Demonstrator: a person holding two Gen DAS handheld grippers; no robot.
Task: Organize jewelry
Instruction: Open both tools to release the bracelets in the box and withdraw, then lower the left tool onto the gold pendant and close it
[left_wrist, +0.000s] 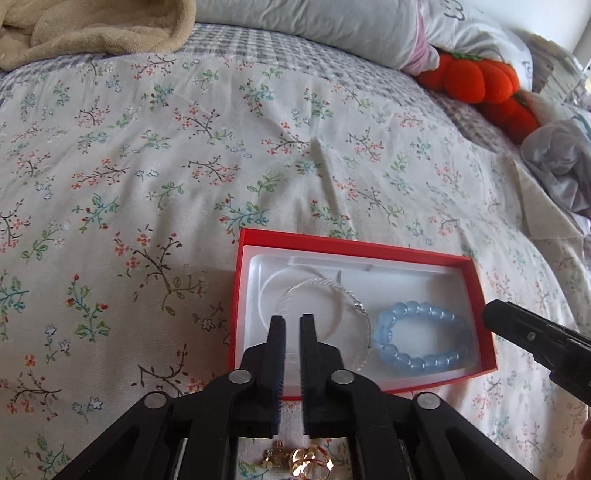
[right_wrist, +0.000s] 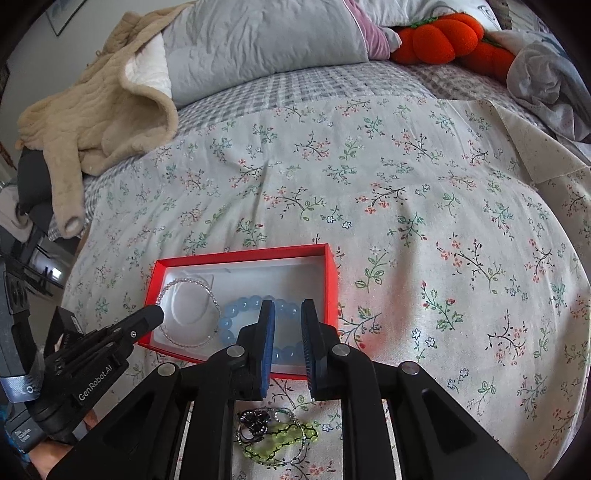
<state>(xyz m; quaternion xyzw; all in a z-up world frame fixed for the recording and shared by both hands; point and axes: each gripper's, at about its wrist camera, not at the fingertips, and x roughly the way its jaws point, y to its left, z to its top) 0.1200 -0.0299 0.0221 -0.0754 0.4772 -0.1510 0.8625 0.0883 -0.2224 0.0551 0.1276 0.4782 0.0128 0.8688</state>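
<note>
Jewelry lies in two places on the bed (left_wrist: 221, 147) — some in a red box (left_wrist: 354, 243) and some loose on the flowered sheet. Inside the box, on its white liner, a thin silver bracelet (left_wrist: 332, 286) sits on the left side and a blue bead bracelet (left_wrist: 421, 338) sits on the right side. The two look like they touch where they meet.

The left hand-held gripper (left_wrist: 291, 321) hangs over the near left part of the box, above the silver bracelet. Its fingers are close together with only a small gap, and nothing is between them. Just under it, near the bottom edge of the left wrist view, gold rings (left_wrist: 310, 461) and a small gold charm (left_wrist: 273, 456) rest on the sheet.

The right hand-held gripper (right_wrist: 286, 306) hangs over the near right part of the box, above the blue beads. Its fingers stand a little apart and hold nothing. Below it on the sheet lies a little heap — a green bead bracelet (right_wrist: 284, 439) tangled with dark bead strings (right_wrist: 255, 421).

Far back on the bed are a gray pillow (right_wrist: 266, 40), a tan blanket (right_wrist: 107, 110) and an orange plush toy (right_wrist: 439, 35).
</note>
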